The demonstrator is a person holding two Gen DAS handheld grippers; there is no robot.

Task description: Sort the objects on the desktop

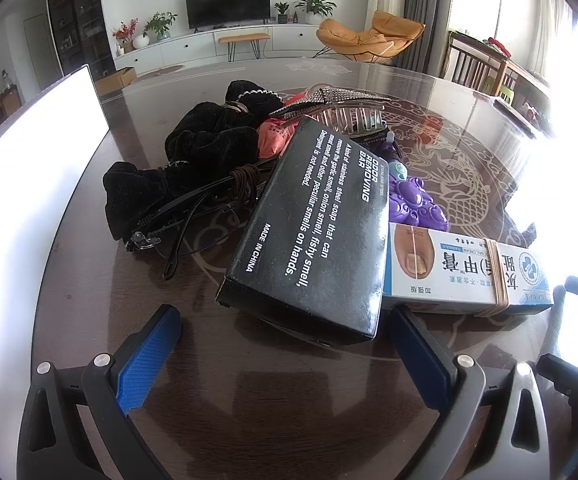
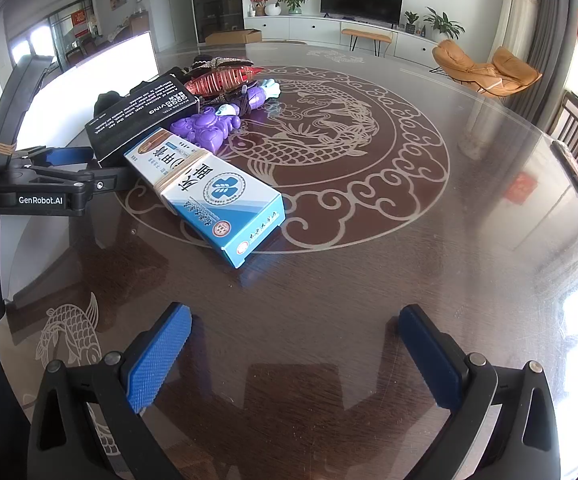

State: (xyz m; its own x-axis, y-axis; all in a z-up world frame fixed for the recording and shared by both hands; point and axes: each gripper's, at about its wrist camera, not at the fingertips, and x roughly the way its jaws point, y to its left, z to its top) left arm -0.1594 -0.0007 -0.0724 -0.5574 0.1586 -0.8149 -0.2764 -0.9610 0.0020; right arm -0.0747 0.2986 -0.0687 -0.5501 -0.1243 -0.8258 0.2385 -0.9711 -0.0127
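Right wrist: bare table [image 2: 369, 280] beyond spread jaws.

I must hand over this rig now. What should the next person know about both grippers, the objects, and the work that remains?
Left gripper: open, empty, right in front of the black soap box.
Right gripper: open, empty, over bare table.
Objects: all in one pile. The black box leans on the white-blue cream box, which has a rubber band around it. Behind them: purple toy, hair claw clip, black scrunchies, glasses.
Done: nothing appears sorted.
Left: everything; the black box is nearest.
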